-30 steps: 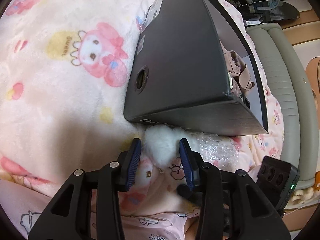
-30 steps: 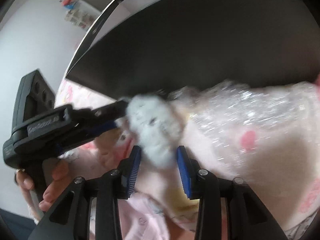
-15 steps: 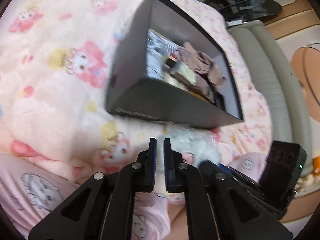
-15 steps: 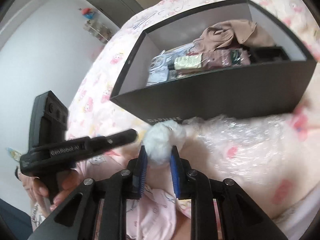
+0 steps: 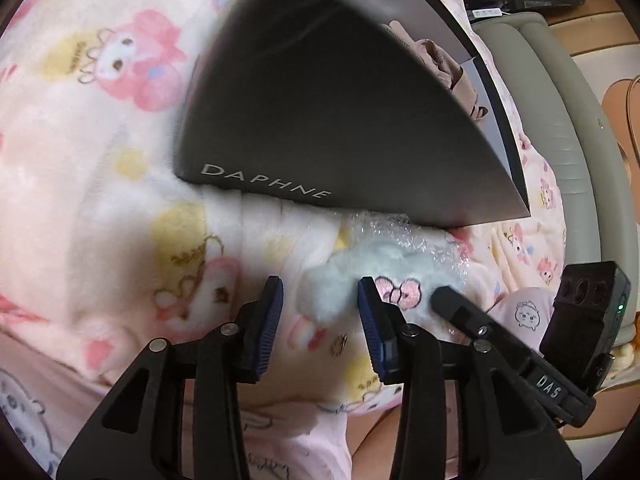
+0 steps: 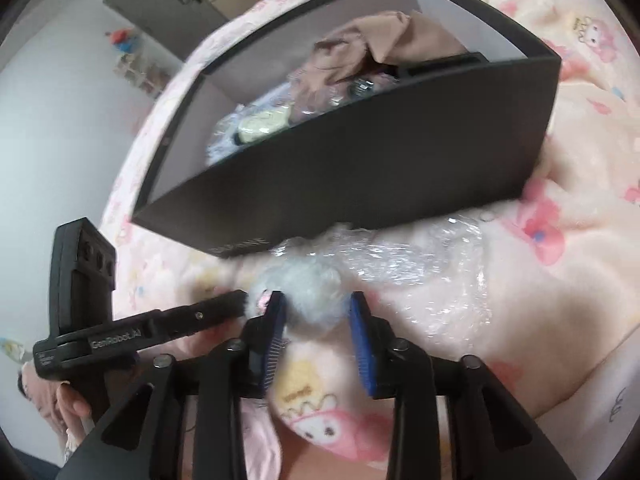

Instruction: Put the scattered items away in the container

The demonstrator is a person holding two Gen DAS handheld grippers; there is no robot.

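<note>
The right gripper (image 6: 316,308) has its blue pads (image 6: 362,320) either side of a white fluffy ball (image 6: 304,292), and its jaws are opening; the fluff bulges between them, but motion blur makes it hard to say whether the pads press on it, and I cannot tell. The left gripper (image 5: 320,292) is also opening, its pads apart over the blanket with the fluffy ball (image 5: 344,276) just ahead of its right-hand pad, partly behind it and not gripped. From the left wrist view the ball shows a pink embroidered bow, and one black finger of the right gripper lies against its far side. Crinkled clear bubble wrap (image 6: 400,256) sits just behind the ball, tucked against the foot of the dark box (image 6: 360,168). The box stands on a pink cartoon-print blanket (image 6: 560,300), close beyond both grippers; its near wall hides most of what is inside, though brown cloth (image 6: 380,40) and some pale packets poke above the rim, too blurred to name. The wall reads "DAPHNE" in the left view. The left gripper's body reads "GenRobot.AI"; the right one's shows "DAS", the rest cut off. A hand (image 6: 74,404) holds the left gripper's handle at the frame's edge.
</note>
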